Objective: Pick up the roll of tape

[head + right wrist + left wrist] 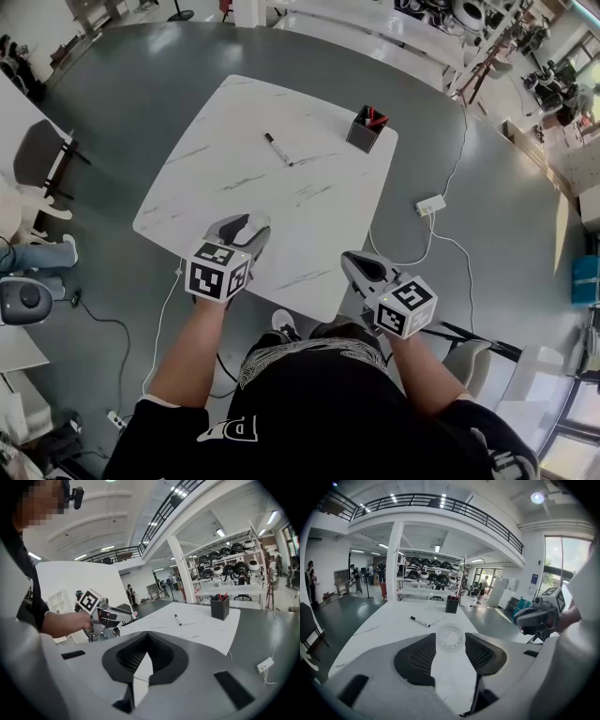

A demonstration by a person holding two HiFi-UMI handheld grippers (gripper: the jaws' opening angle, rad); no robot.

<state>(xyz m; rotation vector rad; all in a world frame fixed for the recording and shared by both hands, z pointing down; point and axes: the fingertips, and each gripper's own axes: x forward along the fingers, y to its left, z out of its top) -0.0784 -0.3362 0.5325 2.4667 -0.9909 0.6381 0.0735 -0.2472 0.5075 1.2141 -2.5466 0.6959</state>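
Left tongs [244,224] over marble table [309,131] — grey floor [141,84] around.

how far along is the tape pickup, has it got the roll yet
Done: the left tongs are lined up on the clear plastic roll of tape, which lies flat on the white marble table. In hand: nothing; the jaws stand apart with the roll at their tips. Left: close on it and lift. The right tongs are shut and empty.

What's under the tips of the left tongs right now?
A clear roll of tape lies flat on the white table, just ahead of the left tongs, between their open jaws. The head view does not show it, since the tongs cover that spot.
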